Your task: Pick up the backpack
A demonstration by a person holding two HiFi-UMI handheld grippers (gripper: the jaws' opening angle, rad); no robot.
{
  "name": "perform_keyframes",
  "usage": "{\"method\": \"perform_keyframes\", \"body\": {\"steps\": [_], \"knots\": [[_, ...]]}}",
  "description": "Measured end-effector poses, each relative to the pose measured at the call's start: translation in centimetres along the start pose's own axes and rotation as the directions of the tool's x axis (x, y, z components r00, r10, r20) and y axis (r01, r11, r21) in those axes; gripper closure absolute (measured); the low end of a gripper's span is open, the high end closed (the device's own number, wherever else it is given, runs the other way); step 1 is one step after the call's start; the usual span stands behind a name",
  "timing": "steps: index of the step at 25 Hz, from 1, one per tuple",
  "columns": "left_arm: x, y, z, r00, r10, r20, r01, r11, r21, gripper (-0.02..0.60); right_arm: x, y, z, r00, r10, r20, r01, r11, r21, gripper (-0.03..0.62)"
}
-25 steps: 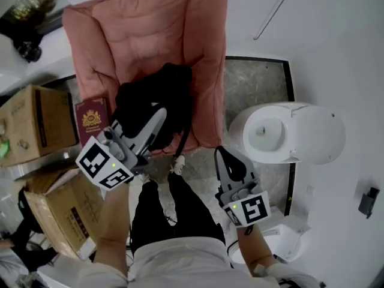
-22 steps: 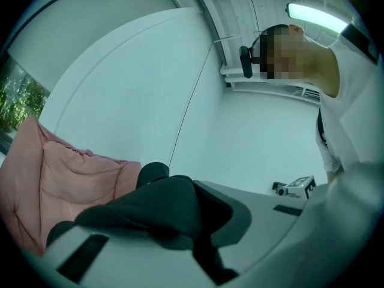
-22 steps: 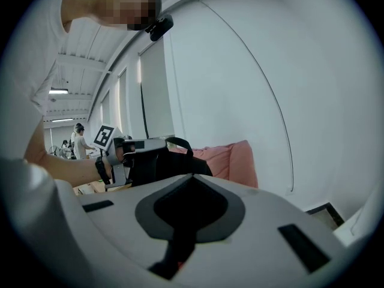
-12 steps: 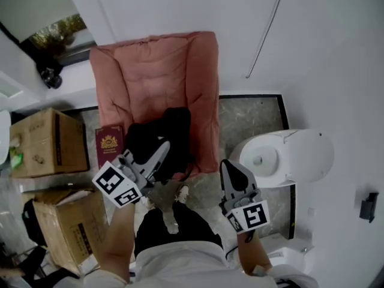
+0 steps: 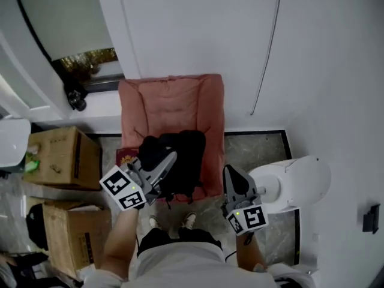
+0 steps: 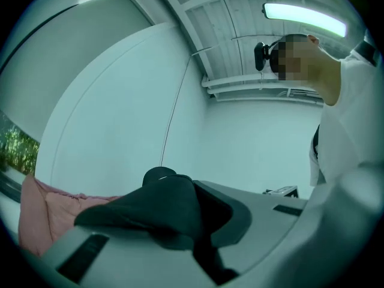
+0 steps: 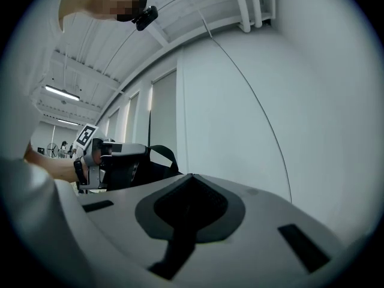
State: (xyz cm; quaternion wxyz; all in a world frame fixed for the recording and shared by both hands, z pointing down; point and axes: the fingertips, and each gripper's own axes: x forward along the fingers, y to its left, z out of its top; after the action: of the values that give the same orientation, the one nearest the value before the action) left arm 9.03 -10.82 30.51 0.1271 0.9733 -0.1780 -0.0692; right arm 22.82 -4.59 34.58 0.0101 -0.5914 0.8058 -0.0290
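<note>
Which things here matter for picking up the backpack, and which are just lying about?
In the job: backpack; left hand-held gripper, shut on it; right hand-held gripper, shut, empty.
Lying about: cushion; boxes; red booklet.

The left gripper (image 5: 170,159) is lying across the backpack (image 5: 192,152), hiding its middle. In the left gripper view the dark cloth is spilling over the jaws and masking where they are meeting. A red booklet (image 5: 125,158) is showing one corner only. The right gripper (image 5: 230,173) is overlapping the white round stand (image 5: 300,182). The head view's left edge is cutting off a white object (image 5: 11,141).
</note>
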Motion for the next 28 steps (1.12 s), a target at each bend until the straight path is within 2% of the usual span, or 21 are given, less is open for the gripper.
{"method": "perform_keyframes", "body": {"steps": [5,10,17,21,28], "knots": [[-1.8,-0.4,4.3,0.999,0.029,0.015,-0.03,0.998,0.059,0.565,0.4,1.2,3.1,0.998,-0.008,0.057,0.011,0.999,-0.053,0.572],[-4.6,-0.7,7.1,0.998,0.056,0.021,-0.058,0.994,0.098,0.566,0.2,2.3,4.7,0.996,-0.043,0.082,0.049,0.997,-0.066,0.572],[-7.6,-0.3,10.3,0.987,0.157,0.034,-0.16,0.977,0.14,0.566,-0.2,1.5,6.0,0.993,-0.064,0.102,0.071,0.995,-0.068,0.572],[-8.4,-0.1,11.2,0.979,0.202,0.035,-0.205,0.961,0.186,0.566,0.3,2.1,7.9,0.989,-0.03,0.145,0.041,0.997,-0.07,0.572],[-13.4,0.4,15.3,0.947,0.298,0.117,-0.316,0.929,0.193,0.566,2.2,4.0,9.8,0.983,0.039,0.179,-0.026,0.997,-0.074,0.572]]}}
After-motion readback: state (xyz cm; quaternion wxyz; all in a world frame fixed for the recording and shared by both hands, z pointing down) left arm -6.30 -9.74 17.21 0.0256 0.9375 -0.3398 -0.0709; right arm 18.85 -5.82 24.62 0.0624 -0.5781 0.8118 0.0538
